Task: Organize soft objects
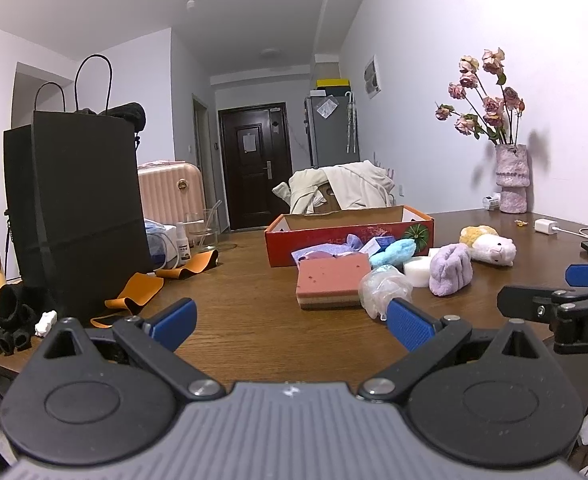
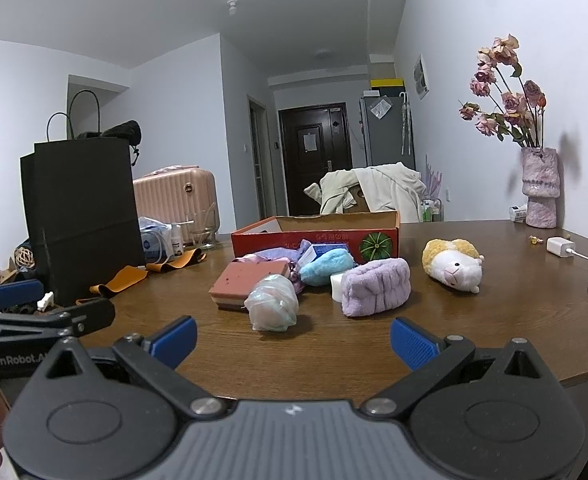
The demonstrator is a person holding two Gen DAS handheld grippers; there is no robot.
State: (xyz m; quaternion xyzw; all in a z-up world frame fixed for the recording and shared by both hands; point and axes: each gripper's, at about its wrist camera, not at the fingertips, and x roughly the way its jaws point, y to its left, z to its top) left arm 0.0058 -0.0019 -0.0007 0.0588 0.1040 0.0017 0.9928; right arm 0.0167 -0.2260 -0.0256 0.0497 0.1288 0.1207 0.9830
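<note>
Several soft objects clustered mid-surface, just in front of the red cardboard box (image 2: 314, 236): pink layered sponge (image 2: 246, 282) touching a wrapped mesh bath ball (image 2: 272, 303); blue plush (image 2: 326, 266) behind; lavender towelling headband (image 2: 374, 290) beside a white foam block (image 2: 336, 286); yellow-and-white alpaca plush (image 2: 454, 266) lying apart to the right. Box open-topped with nothing visible inside, probably the intended container, hence the pile gathered at its near wall. Left gripper (image 1: 290, 322) and right gripper (image 2: 292, 340) both spread wide, holding nothing, hovering low over the wooden surface (image 2: 494, 320) short of the pile; judged poised for a first pick, bath ball nearest. Further out: black paper bag (image 2: 82, 216), orange strap (image 2: 122, 278), white charger (image 2: 560, 246), vase of dried roses (image 2: 540, 188), pink suitcase (image 2: 174, 200).
</note>
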